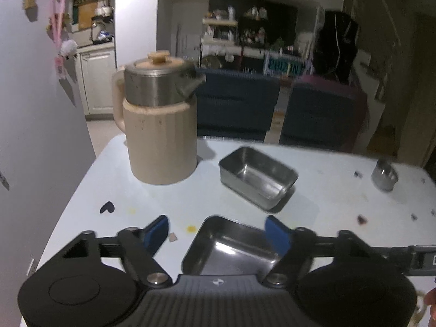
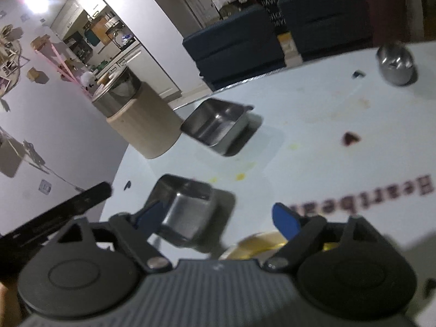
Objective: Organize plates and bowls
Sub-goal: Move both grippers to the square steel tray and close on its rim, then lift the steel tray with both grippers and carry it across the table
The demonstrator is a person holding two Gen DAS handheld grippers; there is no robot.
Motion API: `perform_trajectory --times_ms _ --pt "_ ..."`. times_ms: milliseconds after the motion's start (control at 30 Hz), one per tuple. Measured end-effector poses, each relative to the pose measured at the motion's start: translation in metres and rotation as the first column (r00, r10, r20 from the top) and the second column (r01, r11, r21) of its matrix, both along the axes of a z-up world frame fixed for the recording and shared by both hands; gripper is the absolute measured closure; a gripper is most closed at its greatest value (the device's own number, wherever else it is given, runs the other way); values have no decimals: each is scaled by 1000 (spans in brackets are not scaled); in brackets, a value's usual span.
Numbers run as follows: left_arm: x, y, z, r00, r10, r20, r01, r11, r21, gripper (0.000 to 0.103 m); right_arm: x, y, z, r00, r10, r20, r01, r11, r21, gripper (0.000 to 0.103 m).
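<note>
1. Beige-and-steel kettle (image 1: 160, 125) stands far left on the pale table (image 1: 327, 190), not part of the job.
2. Near steel tray (image 1: 231, 248) lies right under my left gripper (image 1: 220, 234); jaws spread wide, the right pad over the tray's rim, nothing held as far as I see.
3. Far steel tray (image 1: 259, 177) sits just right of the kettle, apart from the near one, so not stacked yet.
4. Right gripper (image 2: 220, 218) also gapes empty, w/ the near tray by its left pad; something gold (image 2: 259, 242) below it, prob. a plate rim, too blurred to say.
5. Small steel bowl (image 2: 396, 62) sits alone at the far right edge, well apart.
6. Progress, I reckon: early. Pieces scattered, nothing nested; trays and bowl all left to gather.
7. Trays look shiny, rectangular, empty, upright; should nest easily.
</note>
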State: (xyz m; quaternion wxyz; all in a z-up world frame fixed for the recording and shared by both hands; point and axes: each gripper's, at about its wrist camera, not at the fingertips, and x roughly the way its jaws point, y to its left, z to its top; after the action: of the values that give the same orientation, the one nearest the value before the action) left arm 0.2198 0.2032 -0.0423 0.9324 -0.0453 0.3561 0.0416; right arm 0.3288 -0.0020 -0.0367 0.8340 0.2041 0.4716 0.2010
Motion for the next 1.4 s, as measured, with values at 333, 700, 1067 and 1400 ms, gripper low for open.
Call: perform_trajectory --times_ms 333,700,1067,1400 --pt "39 17 -50 994 -24 -106 27 999 29 53 28 47 -40 992 -26 -126 27 1000 5 55" --pt "54 25 -74 986 -36 -164 40 999 21 79 44 76 -69 984 -21 -176 11 998 -55 75" --pt "51 33 -84 978 -33 -205 34 999 -1 86 51 77 -71 992 -35 -120 21 993 -115 90" --pt "51 37 -85 979 -39 -202 27 998 -61 96 48 86 -74 994 1 -111 -18 989 -148 88"
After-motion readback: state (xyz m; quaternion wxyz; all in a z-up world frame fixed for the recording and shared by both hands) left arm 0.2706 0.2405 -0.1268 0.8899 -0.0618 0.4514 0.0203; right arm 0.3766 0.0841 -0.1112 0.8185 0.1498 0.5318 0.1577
